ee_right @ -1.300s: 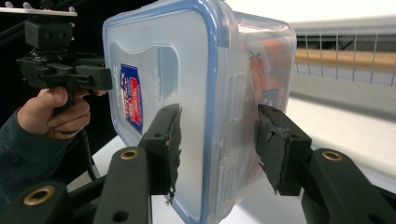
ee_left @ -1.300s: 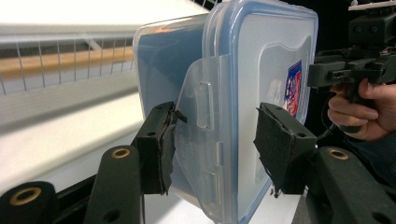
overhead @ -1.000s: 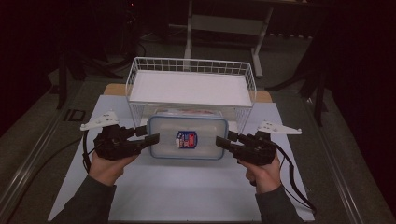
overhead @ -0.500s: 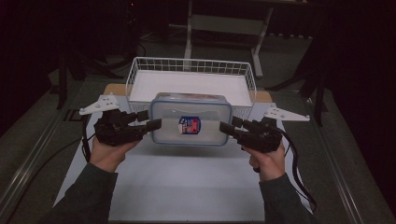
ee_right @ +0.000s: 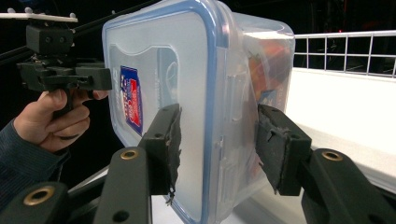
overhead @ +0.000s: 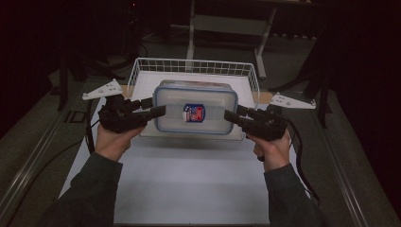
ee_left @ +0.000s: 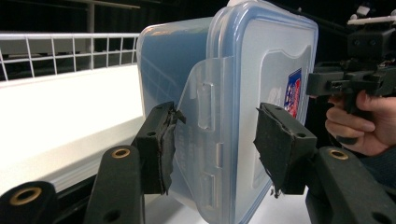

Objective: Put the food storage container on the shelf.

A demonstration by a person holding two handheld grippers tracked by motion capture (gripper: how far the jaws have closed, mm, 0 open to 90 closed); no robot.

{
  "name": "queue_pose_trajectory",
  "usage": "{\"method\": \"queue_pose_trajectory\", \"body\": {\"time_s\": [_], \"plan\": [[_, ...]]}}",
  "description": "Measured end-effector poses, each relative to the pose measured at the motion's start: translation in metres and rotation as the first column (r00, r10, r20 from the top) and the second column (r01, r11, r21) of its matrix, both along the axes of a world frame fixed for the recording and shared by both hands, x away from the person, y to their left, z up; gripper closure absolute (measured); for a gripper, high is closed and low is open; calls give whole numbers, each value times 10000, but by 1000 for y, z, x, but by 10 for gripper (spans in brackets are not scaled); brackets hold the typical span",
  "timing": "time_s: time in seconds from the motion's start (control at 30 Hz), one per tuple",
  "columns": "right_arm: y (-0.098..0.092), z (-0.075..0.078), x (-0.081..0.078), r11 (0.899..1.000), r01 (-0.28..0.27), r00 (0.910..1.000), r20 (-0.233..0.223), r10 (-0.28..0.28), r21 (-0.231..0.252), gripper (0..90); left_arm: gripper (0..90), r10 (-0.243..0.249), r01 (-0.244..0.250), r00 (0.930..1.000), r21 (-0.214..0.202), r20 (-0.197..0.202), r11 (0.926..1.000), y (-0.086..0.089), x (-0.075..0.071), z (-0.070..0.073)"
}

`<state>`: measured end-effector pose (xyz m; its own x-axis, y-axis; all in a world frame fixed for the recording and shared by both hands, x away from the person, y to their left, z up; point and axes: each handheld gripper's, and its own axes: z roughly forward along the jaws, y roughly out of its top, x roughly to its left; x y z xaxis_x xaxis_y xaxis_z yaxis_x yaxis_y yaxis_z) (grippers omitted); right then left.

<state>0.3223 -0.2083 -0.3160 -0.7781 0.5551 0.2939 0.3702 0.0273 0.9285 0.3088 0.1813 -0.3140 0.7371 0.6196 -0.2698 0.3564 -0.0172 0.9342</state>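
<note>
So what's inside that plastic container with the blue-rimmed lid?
Through the container's frosted wall, the right gripper view shows blurry orange and red shapes. What they are can't be told, and the lid hides the contents from above.

Dark lab (white mat point(overhead: 189, 179), metal stand point(overhead: 227, 23)).

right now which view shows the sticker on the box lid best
The high view: the sticker faces the camera squarely on the lid, whole and unobstructed. The right gripper view shows it foreshortened at an angle; the left gripper view shows it as an edge-on sliver.
</note>
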Motion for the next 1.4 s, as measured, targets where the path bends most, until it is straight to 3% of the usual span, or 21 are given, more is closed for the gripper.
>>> {"method": "queue_pose_trajectory", "body": {"time_s": [0.67,1.0,1.1,1.4], "plan": [[-1,11,42,9995,125,9999,-56,-123,290,517,485,185,-190,9997,-263,-168,9995,-1,40,7],[4,6,65,9982,440,9981,-450,-422,405,517,484,233,-293,9957,-664,-893,9974,4,68,-4],[5,5,70,9978,518,9972,-562,-494,422,517,484,260,-324,9938,-587,-1078,9977,4,75,-7],[8,-5,83,9962,735,9917,-1087,-681,461,516,482,506,-606,9879,-648,-1465,9961,5,84,-14]]}}
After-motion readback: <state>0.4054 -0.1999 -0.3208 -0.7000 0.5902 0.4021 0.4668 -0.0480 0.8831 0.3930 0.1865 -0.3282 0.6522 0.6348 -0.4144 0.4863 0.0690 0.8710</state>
